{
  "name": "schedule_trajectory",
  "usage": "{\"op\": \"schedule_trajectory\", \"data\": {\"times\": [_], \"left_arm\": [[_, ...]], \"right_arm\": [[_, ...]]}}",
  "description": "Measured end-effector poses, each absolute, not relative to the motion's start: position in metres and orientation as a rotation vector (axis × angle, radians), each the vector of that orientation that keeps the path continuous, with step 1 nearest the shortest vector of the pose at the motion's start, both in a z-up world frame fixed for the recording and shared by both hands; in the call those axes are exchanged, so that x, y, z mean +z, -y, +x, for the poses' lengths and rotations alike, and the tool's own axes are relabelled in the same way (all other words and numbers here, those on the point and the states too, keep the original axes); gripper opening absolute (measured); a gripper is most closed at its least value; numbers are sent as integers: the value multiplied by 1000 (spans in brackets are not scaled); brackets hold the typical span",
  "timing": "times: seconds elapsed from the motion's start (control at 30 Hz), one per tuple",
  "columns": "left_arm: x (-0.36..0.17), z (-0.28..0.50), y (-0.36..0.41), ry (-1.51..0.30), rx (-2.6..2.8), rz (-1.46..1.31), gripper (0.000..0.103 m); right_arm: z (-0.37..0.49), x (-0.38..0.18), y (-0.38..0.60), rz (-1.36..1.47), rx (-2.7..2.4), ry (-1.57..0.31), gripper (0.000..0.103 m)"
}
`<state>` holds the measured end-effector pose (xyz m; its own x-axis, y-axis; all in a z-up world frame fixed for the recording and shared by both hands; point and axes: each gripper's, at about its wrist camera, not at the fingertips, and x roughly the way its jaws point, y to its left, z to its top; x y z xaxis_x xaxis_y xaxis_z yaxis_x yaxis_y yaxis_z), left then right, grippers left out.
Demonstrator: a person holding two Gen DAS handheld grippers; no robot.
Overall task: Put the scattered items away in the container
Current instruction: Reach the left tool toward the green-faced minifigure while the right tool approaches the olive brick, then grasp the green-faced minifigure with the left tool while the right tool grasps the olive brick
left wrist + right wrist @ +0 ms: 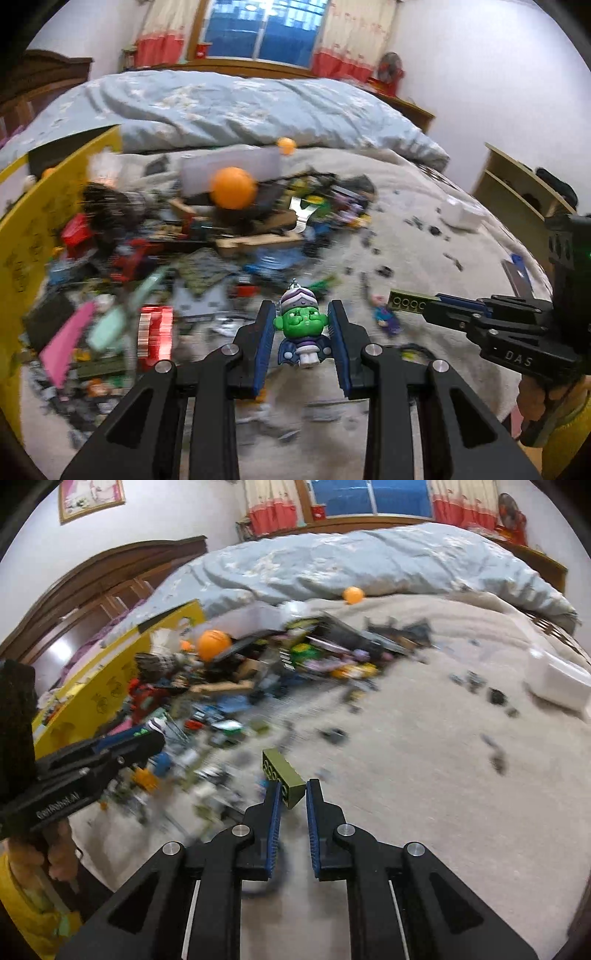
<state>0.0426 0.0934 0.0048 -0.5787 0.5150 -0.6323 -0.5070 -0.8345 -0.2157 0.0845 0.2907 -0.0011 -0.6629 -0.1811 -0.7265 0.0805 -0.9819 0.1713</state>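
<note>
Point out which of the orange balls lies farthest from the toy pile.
The small orange ball by the edge of the blue quilt. It sits alone on the bedspread, while the larger-looking orange ball rests on the pile.

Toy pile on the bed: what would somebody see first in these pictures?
A green-faced toy figure is pinched in the left gripper, right up front. The right gripper clamps an olive building brick. Behind them a big jumble of toys spreads beside a yellow box, with a bright orange ball on top.
</note>
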Motion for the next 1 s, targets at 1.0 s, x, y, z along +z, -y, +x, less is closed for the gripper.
{"op": "schedule_trajectory", "data": {"times": [1.0], "left_arm": [[-32,45,-138,-98,2360,-964,40]], "right_arm": [[83,-26,-301,1179,-2943,340,40]]}}
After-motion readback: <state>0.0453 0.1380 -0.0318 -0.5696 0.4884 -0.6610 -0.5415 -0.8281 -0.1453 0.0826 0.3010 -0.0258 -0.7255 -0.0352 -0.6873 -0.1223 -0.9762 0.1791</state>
